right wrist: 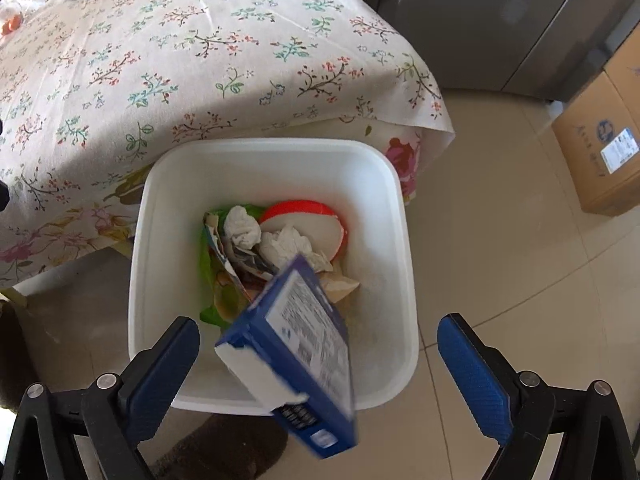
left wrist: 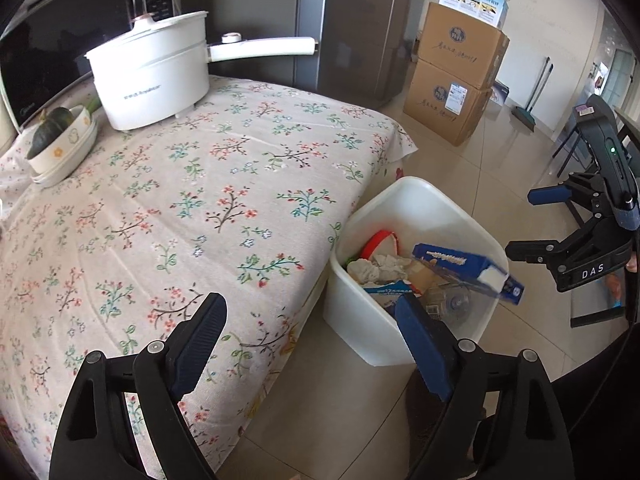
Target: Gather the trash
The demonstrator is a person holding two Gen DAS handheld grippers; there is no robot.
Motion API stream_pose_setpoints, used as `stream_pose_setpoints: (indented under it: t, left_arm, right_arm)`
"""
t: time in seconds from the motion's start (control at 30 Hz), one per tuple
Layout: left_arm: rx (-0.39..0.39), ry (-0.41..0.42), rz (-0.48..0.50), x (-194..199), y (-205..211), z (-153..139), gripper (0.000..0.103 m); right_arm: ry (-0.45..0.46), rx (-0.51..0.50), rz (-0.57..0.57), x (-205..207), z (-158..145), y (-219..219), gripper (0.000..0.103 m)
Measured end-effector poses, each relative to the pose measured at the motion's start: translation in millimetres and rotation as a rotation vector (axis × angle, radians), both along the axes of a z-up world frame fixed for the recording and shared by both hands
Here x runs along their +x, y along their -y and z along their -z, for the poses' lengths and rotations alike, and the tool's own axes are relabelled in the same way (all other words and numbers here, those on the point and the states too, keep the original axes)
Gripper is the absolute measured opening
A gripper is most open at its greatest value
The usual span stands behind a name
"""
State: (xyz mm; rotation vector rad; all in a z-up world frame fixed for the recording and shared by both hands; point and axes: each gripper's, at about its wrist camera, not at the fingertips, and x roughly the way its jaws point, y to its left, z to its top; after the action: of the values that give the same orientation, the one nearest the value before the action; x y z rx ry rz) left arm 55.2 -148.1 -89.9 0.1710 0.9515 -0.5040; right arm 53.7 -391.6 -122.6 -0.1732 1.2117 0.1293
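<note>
The right tool (right wrist: 318,364) stands wide open above the white bin (right wrist: 276,152), gripping nothing; the blue box (right wrist: 304,360) hangs between its fingers, touching neither, tilted over the bin's near rim. The left tool (left wrist: 312,344) is also wide open and empty, over the table (left wrist: 180,200) edge beside the bin.

- Bin (right wrist: 400,248): white.
- Box (right wrist: 304,344): blue, white torn end, printed white panel.
- Lid (right wrist: 316,216): white with red rim.
- Cloth (left wrist: 180,208): beige, red and green flower sprigs.
- Pot (left wrist: 152,76): white.
- Cartons (left wrist: 456,80): brown.
- Floor (right wrist: 500,260): beige tiles.
</note>
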Motion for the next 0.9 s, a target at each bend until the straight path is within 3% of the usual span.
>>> stream_pose_setpoints:
  t: [0.33,0.53,0.7,0.9]
  left_arm:
    - [0.0,0.018,-0.219,-26,-68,-22,0.1]
    - [0.054,0.055,-0.325,-48,-99,-31,0.103]
    - [0.054,0.102,-0.388,-67,-122,-40,0.103]
    - [0.027,0.103,-0.475,-80,-150,-42,0.103]
  right_arm:
    - [0.099,0.098,0.083,-10,-39,-15,0.099]
    - [0.181,0.124,0.069,-28,-61,-63,0.102]
    - [0.282,0.131,0.036,-48,-73,-108,0.103]
    - [0.346,0.157,0.055,-63,-76,-140,0.103]
